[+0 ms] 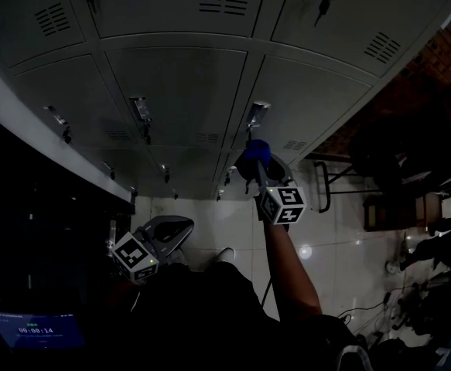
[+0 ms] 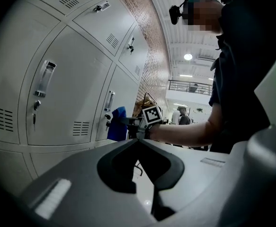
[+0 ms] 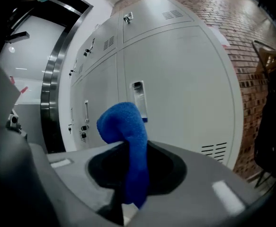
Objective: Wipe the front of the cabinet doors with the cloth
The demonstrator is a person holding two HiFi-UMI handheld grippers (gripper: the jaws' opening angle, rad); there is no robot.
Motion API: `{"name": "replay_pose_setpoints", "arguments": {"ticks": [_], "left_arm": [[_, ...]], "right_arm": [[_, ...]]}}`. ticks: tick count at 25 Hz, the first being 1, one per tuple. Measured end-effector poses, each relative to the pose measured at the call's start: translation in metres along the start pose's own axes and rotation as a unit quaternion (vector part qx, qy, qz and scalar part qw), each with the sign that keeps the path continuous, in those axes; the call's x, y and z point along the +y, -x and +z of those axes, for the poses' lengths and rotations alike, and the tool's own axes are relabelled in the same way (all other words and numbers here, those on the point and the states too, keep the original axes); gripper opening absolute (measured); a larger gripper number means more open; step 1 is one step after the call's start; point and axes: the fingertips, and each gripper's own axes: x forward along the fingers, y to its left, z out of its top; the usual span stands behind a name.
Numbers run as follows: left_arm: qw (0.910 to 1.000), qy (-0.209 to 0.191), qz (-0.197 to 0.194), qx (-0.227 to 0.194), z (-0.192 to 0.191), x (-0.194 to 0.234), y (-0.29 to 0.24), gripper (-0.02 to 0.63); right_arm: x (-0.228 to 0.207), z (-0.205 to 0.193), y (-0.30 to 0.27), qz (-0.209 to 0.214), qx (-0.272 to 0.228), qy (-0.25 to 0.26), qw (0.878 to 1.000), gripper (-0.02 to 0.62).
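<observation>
The cloth [image 3: 123, 122] is only a narrow pinched bunch, so hard pressing could pull it loose or snag it on the door handle [image 1: 256, 114] just above it at frame centre. The right gripper [image 3: 135, 145] is clamped on it, its free end poking toward the cabinet doors [image 1: 179, 91]. The left gripper [image 2: 138, 140], jaws together on nothing, hangs at lower left.
</observation>
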Motion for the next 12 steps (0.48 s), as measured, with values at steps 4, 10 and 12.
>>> {"name": "replay_pose_setpoints", "arguments": {"ticks": [4, 10, 12], "left_arm": [[0.9999, 0.004, 0.014, -0.002, -0.002, 0.001, 0.014, 0.0], [0.9991, 0.013, 0.041, 0.003, -0.011, 0.005, 0.033, 0.0], [0.9988, 0.018, 0.046, -0.001, -0.007, 0.005, 0.036, 0.0]], "right_arm": [[0.02, -0.013, -0.023, 0.022, 0.014, -0.022, 0.999, 0.078], [0.027, -0.03, -0.053, 0.03, 0.034, -0.023, 0.999, 0.078], [0.024, -0.034, -0.06, 0.029, 0.039, -0.022, 0.999, 0.078]]}}
